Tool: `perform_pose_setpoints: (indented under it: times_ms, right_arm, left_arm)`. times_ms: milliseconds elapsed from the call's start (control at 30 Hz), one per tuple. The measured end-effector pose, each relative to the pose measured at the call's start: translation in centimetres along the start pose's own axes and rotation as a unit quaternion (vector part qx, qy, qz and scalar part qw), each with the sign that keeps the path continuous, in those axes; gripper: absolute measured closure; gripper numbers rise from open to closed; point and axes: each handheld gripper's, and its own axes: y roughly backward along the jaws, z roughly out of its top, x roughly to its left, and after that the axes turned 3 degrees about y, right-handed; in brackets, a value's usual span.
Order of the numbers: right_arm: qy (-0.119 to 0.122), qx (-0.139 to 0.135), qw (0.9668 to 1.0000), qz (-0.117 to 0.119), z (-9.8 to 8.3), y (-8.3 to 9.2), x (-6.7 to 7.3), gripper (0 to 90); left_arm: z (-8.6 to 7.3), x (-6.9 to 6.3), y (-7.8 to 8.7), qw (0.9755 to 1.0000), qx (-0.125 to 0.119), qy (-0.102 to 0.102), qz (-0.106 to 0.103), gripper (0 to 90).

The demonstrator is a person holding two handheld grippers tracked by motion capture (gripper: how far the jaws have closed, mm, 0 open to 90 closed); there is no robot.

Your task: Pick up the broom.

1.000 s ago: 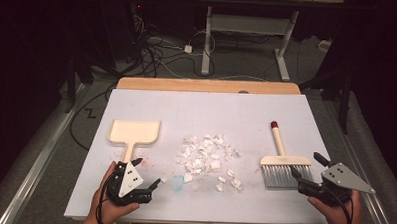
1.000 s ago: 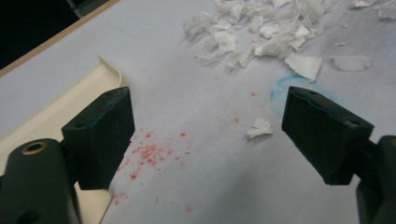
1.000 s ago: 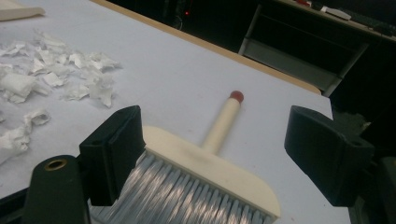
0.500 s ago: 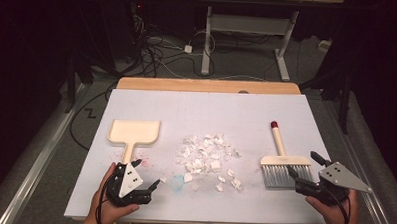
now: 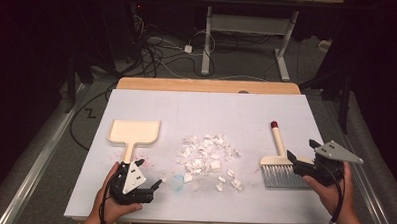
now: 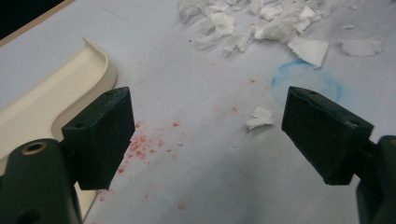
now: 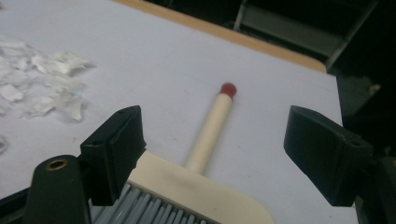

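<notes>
We see our right gripper (image 5: 299, 156) edge slightly left, closer over the brush (image 5: 277, 164). Its jaws stand wide apart. Our left gripper (image 5: 149, 176) barely shifts.

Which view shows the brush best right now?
The high view: the whole brush lies flat there, red-tipped handle pointing away, grey bristles toward the right gripper. The right gripper view shows its handle and the head's top between open fingers, bristles cut off at the bottom edge. The left gripper view faces the dustpan and paper scraps.

Lab: dark room, floor cables (image 5: 153, 50), white-covered test table (image 5: 206, 105).
</notes>
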Motion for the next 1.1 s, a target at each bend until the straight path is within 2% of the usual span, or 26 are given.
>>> perform_pose_setpoints:
  times_ms: [33,67,100,133,167,200,233,267,300,333,367,400,433,467,500,533,567,600,633,667,700,800,867,933,967,1100]
  right_arm:
    - [0.0,0.0,1.0,0.0,0.0,0.0,0.0,21.0]
    - [-0.001,0.021,0.9998,0.004,0.4,-0.8,-0.3,21.2]
    - [-0.005,0.035,0.9994,-0.003,0.7,-1.2,-0.3,21.2]
    - [-0.005,0.035,0.9994,-0.003,0.7,-1.2,-0.3,21.2]
    - [-0.007,0.046,0.9988,-0.015,1.0,-1.6,-0.4,20.7]
    - [-0.023,0.087,0.9958,-0.02,1.6,-3.0,-0.9,20.3]
    - [-0.023,0.087,0.9958,-0.02,1.6,-3.0,-0.9,20.3]
    - [-0.044,0.116,0.9921,-0.015,2.0,-4.6,-1.4,21.8]
    - [-0.047,0.134,0.9897,-0.015,2.1,-5.3,-1.6,22.7]
    - [-0.047,0.134,0.9897,-0.015,2.1,-5.3,-1.6,22.7]
    - [-0.062,0.173,0.983,-0.01,2.1,-7.5,-2.0,23.1]
    - [-0.067,0.184,0.9806,-0.007,2.0,-8.1,-2.0,23.9]
    - [-0.067,0.184,0.9806,-0.007,2.0,-8.1,-2.0,23.9]
    - [-0.061,0.221,0.9734,-0.008,1.7,-9.9,-1.9,23.5]
    - [-0.061,0.221,0.9734,-0.008,1.7,-9.9,-1.9,23.5]
    - [-0.059,0.229,0.9716,-0.011,1.6,-10.4,-1.9,23.6]
    - [-0.066,0.249,0.9661,0.005,1.2,-11.5,-1.9,24.8]
    - [-0.068,0.26,0.9631,0.01,0.9,-12.0,-1.9,27.2]
    - [-0.068,0.26,0.9631,0.01,0.9,-12.0,-1.9,27.2]
    - [-0.072,0.268,0.9605,0.017,0.6,-12.5,-1.9,27.5]
    - [-0.074,0.263,0.9612,0.035,0.6,-12.7,-2.2,32.0]
    - [-0.064,0.264,0.9611,0.051,0.7,-12.7,-2.2,36.2]
    - [-0.062,0.265,0.9608,0.055,0.8,-12.7,-2.2,39.6]
    - [-0.057,0.263,0.961,0.063,0.9,-12.6,-2.1,48.5]
    - [-0.058,0.259,0.9619,0.066,0.9,-12.6,-2.0,57.8]
    - [-0.059,0.255,0.9629,0.068,0.9,-12.6,-2.0,63.0]
  left_arm:
    - [0.0,0.0,0.0,1.0,-0.001,0.002,0.0,16.5]
    - [0.1,-0.1,0.0,1.0,-0.001,0.003,-0.003,16.5]
    - [0.1,-0.1,0.0,1.0,-0.001,0.003,-0.003,16.5]
    - [0.1,-0.1,-0.1,1.0,0.002,0.002,-0.005,16.5]
    - [0.1,-0.2,-0.1,1.0,0.005,0.0,-0.007,16.5]
    - [0.0,-0.3,-0.1,0.9999,0.007,-0.004,-0.009,16.5]
    - [0.0,-0.3,-0.1,0.9999,0.007,-0.004,-0.009,16.5]
    - [0.0,-0.4,0.0,0.9999,0.009,0.001,-0.013,16.5]
    - [0.0,-0.4,0.0,0.9999,0.009,0.001,-0.013,16.5]
    - [0.0,-0.4,0.0,0.9999,0.008,0.002,-0.012,16.5]
    - [0.0,-0.3,0.0,0.9999,0.007,0.005,-0.013,16.5]
    - [0.1,-0.2,-0.1,0.9999,0.005,0.001,-0.011,16.5]
    - [0.1,-0.2,-0.1,0.9999,0.005,0.001,-0.011,16.5]
    - [0.1,-0.2,-0.3,0.9998,0.01,0.005,-0.014,16.5]
    - [0.1,-0.2,-0.3,0.9999,0.008,0.0,-0.013,16.5]
    - [0.0,-0.2,-0.4,0.9998,0.013,0.004,-0.017,16.5]
    - [0.0,-0.2,-0.4,0.9997,0.015,0.002,-0.018,16.5]
    - [-0.1,-0.2,-0.5,0.9997,0.018,0.0,-0.019,16.5]
    - [-0.1,-0.2,-0.5,0.9996,0.02,-0.001,-0.022,16.5]
    - [-0.2,-0.2,-0.5,0.9995,0.022,-0.002,-0.024,16.5]
    - [-0.2,-0.3,-0.6,0.9994,0.026,-0.004,-0.024,16.5]
    - [-0.1,-0.4,-0.7,0.9992,0.03,-0.009,-0.024,16.5]
    - [0.0,-0.4,-0.7,0.9992,0.029,-0.01,-0.025,16.5]
    - [0.0,-0.4,-0.6,0.9992,0.029,-0.01,-0.025,16.5]
    - [0.0,-0.4,-0.7,0.9992,0.03,-0.01,-0.025,16.6]
    - [0.0,-0.4,-0.7,0.9992,0.029,-0.007,-0.027,16.6]
